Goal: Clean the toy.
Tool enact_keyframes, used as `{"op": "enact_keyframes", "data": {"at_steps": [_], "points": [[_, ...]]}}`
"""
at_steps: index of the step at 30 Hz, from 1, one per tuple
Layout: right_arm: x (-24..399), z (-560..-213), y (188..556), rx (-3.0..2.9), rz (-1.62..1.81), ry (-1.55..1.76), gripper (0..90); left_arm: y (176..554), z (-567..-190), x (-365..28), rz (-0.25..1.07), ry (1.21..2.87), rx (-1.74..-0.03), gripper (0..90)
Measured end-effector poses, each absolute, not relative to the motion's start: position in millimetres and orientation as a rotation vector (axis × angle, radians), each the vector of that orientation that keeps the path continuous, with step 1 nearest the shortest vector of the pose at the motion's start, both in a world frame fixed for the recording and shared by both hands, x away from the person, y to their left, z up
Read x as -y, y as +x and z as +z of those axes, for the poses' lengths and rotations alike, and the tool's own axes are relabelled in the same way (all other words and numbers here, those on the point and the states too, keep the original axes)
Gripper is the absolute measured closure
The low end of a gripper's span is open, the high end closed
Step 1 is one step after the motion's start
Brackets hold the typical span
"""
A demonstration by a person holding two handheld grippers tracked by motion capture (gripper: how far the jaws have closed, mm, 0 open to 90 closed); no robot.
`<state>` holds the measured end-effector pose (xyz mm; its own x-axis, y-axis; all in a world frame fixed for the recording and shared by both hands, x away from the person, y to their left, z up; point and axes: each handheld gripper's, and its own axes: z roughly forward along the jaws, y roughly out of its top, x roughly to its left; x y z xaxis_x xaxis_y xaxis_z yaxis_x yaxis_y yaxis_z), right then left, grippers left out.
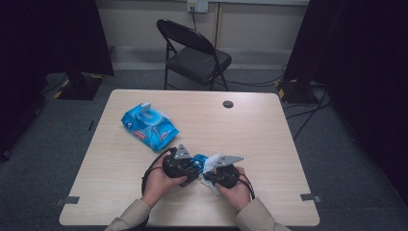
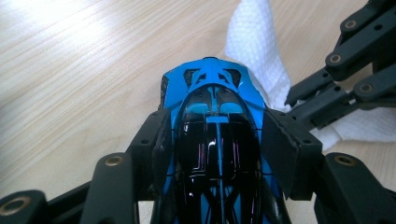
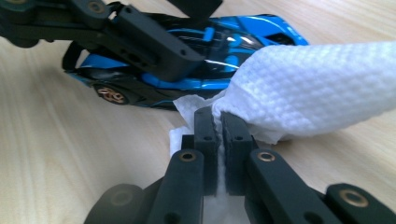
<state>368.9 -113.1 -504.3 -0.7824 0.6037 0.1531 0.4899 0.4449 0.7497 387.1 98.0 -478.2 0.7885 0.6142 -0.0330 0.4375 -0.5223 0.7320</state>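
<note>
Wipes pack [image 1: 149, 126]: blue, lying on the table [image 1: 260, 134] up left, well apart from both hands, flap lifted.

Left hand [image 1: 158, 182]: near the front edge, wrapped round the left gripper [image 1: 185, 163].

Left gripper: clamped on the car [image 2: 217, 135], one pad on each flank, jaws spread just to body width. Nose of the car pointing away in the left gripper view.

Car: blue and black toy racer, centre front of the table, between the two grippers, pretty much level. Bronze wheel [image 3: 111, 94] showing in the right gripper view, touching the tabletop or just off it, hard to call.

Wipe [image 3: 308, 88]: white, bunched up, draped against the car's nose end, touching the bodywork.

Right gripper [image 3: 217, 119]: pressed together on a fold of the wipe, pads nearly meeting with only the sheet between.

Right hand [image 1: 235, 187]: just beside the left, holding the right gripper.

Chair [image 1: 195, 53]: black folding one, behind the table.
</note>
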Motion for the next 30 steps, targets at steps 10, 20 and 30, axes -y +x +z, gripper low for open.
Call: {"op": "enact_keyframes", "data": {"at_steps": [10, 20, 30], "points": [[96.7, -504.5, 361.0, -2.602, 1.276, 0.897, 87.2, 386.7, -478.2, -97.7, 0.3, 2.204, -0.775, 44.3], [87.9, -505.7, 355.0, -2.64, 1.318, 0.862, 87.3, 385.5, -477.9, -96.9, 0.313, 2.193, -0.776, 51.8], [76.7, -507.1, 347.5, -2.682, 1.364, 0.841, 87.3, 385.3, -477.2, -96.6, 0.319, 2.204, -0.772, 51.7]]}}
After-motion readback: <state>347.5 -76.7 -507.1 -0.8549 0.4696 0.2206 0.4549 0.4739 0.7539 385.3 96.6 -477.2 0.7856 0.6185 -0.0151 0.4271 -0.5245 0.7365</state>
